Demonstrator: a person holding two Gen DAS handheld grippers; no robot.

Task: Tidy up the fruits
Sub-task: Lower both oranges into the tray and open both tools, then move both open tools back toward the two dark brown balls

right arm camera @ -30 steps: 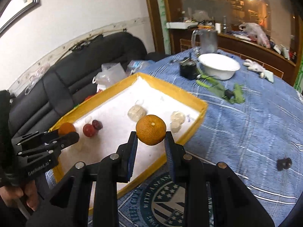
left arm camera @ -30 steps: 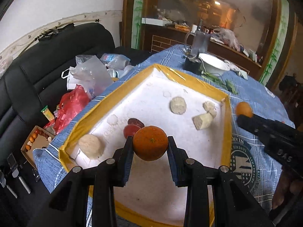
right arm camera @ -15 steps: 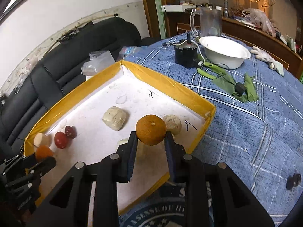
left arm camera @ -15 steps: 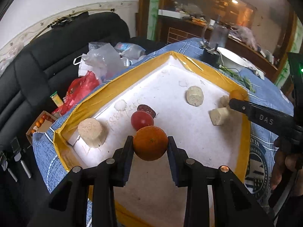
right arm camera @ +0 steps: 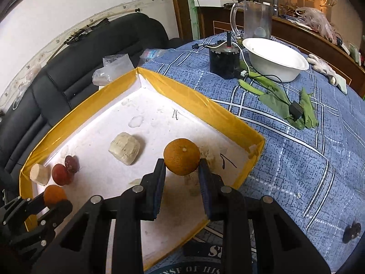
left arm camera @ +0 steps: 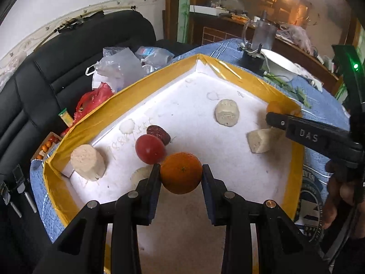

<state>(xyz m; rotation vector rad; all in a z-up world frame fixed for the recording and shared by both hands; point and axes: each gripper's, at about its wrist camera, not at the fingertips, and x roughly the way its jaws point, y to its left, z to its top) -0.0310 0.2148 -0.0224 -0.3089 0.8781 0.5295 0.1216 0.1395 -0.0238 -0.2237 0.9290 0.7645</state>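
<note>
My left gripper [left arm camera: 181,173] is shut on an orange [left arm camera: 181,172], held low over the near left part of the white tray with yellow rim [left arm camera: 95,123]. Just beyond it lie a red tomato [left arm camera: 149,148] and a dark red date [left arm camera: 158,134]. My right gripper [right arm camera: 181,167] is shut on a second orange [right arm camera: 181,156] above the tray's [right arm camera: 200,105] right side. Pale root chunks [left arm camera: 227,113] [right arm camera: 124,148] lie scattered in the tray. In the right wrist view the left gripper [right arm camera: 49,202] with its orange [right arm camera: 54,194] shows at lower left.
A white bowl [right arm camera: 275,58], a black motor [right arm camera: 224,60], a clear jug [right arm camera: 256,20], green leaves [right arm camera: 285,105] and a glove [right arm camera: 328,70] lie on the blue checked cloth [right arm camera: 296,155]. Plastic bags [left arm camera: 118,68] and a black sofa [left arm camera: 68,52] stand to the left.
Both grippers have moved forward and lower over the tray, each still holding its orange. The left one has come close to the tomato and date.
</note>
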